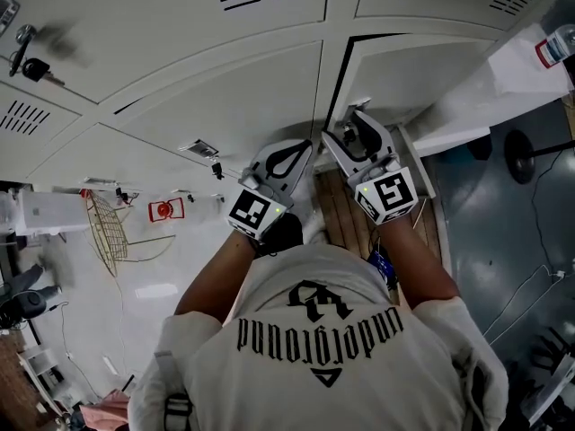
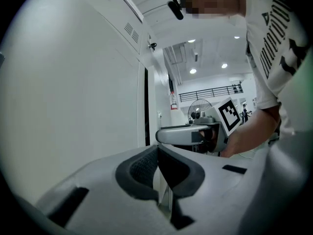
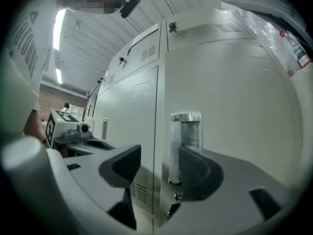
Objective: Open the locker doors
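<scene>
The job looks like it has only just begun. The lockers point(image 1: 225, 106) fill the top of the head view. Most of their doors are shut flat. 1 door point(image 1: 395, 70), right of the middle, shows a thin dark gap point(image 1: 340, 74) down its left edge, so I think it is open a crack. A white panel point(image 1: 503, 88) at the upper right may be a door swung wide open, but I cannot be sure.

The right gripper point(image 3: 160, 155) has its jaws wide apart. A shiny handle point(image 3: 186, 136) stands between them, close to the right-hand jaw, and nothing is pinching it yet. The left gripper point(image 2: 157, 153) has its jaws closed together at the tips, and I see nothing held in them.

So grabbing that handle and pulling is left to do, and then the other doors.

Keys point(image 1: 27, 57) hang in a lock at the upper left. The floor point(image 1: 490, 232) at the right is dark grey, with cables point(image 1: 539, 285) lying on it. The room is bright, with round ceiling lights point(image 2: 192, 71) and a fan point(image 2: 198, 112) far off.
</scene>
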`<state>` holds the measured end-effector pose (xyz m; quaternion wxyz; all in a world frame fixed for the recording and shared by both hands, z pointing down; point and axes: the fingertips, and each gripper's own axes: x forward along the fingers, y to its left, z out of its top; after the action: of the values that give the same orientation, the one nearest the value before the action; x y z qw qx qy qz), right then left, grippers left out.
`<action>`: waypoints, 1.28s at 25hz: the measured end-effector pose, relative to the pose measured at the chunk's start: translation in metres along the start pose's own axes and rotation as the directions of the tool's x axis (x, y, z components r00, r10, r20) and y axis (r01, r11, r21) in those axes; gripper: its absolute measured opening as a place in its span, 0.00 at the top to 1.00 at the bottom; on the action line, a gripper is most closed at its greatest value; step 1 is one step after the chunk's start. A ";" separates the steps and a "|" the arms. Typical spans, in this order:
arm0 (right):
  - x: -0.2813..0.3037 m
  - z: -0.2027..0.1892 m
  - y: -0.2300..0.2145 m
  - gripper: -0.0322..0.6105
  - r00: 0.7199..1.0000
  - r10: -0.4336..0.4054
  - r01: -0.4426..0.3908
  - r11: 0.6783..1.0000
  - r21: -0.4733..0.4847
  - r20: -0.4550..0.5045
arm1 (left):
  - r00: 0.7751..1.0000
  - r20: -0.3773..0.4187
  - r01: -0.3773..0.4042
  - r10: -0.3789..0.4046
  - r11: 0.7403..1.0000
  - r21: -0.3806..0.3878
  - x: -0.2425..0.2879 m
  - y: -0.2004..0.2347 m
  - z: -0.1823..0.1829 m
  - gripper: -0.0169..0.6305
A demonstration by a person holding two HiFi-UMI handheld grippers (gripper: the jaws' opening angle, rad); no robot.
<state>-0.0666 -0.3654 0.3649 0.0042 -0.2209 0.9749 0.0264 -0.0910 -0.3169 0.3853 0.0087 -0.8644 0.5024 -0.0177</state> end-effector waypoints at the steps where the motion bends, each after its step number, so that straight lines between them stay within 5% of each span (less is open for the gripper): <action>1: -0.005 0.000 0.002 0.57 1.000 -0.009 0.009 1.000 -0.005 0.000 | 1.000 0.000 0.000 0.000 1.000 -0.001 -0.001 -0.002 0.000 0.96; 14: -0.106 0.000 0.006 0.66 0.980 -0.200 0.200 0.979 -0.032 0.012 | 0.993 -0.016 0.117 -0.116 0.993 0.010 0.028 -0.066 -0.006 0.96; 32: -0.226 -0.005 -0.040 0.73 0.932 -0.359 0.359 0.933 -0.007 -0.052 | 0.941 -0.023 0.340 -0.339 0.940 0.042 0.106 -0.155 0.001 0.96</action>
<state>0.1548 -0.3044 0.3720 -0.0163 -0.3958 0.9180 0.0179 0.0963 -0.3322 0.3920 0.0214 -0.9375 0.3455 -0.0369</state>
